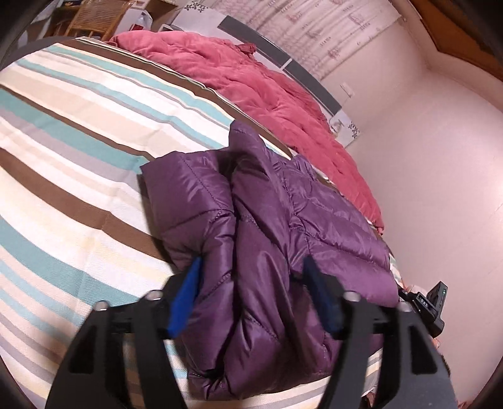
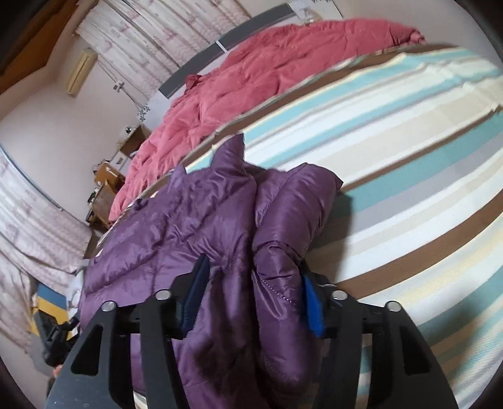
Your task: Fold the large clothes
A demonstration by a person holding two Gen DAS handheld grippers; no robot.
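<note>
Releasing appears to be the step in hand: the purple padded jacket (image 1: 267,226) lies folded in a thick bundle on the striped bed cover (image 1: 78,157), and both tools stand at its near edge. In the left wrist view, the left gripper (image 1: 251,302) is seen at six o'clock with its jaws spread; jacket folds lie between the blue pads (image 1: 184,302), which are not seen to press on the cloth. In the right wrist view, the right gripper (image 2: 253,302) is likewise placed at six o'clock, its jaws parted about a fold of the jacket; the pads stand close beside the cloth, and a firm pinch is not evident. Part of the other tool is visible at four o'clock in the left view.

Beyond the jacket, from twelve to three o'clock in the left view, a pink quilt (image 1: 267,88) is spread along the far side of the bed, with curtains (image 1: 314,28) behind it.

It is judged that the fold has been laid down. The next move calls for both tools to be drawn back clear without dragging the top layer, after which the bundle may need pressing flat, since padded cloth tends to spring open.
</note>
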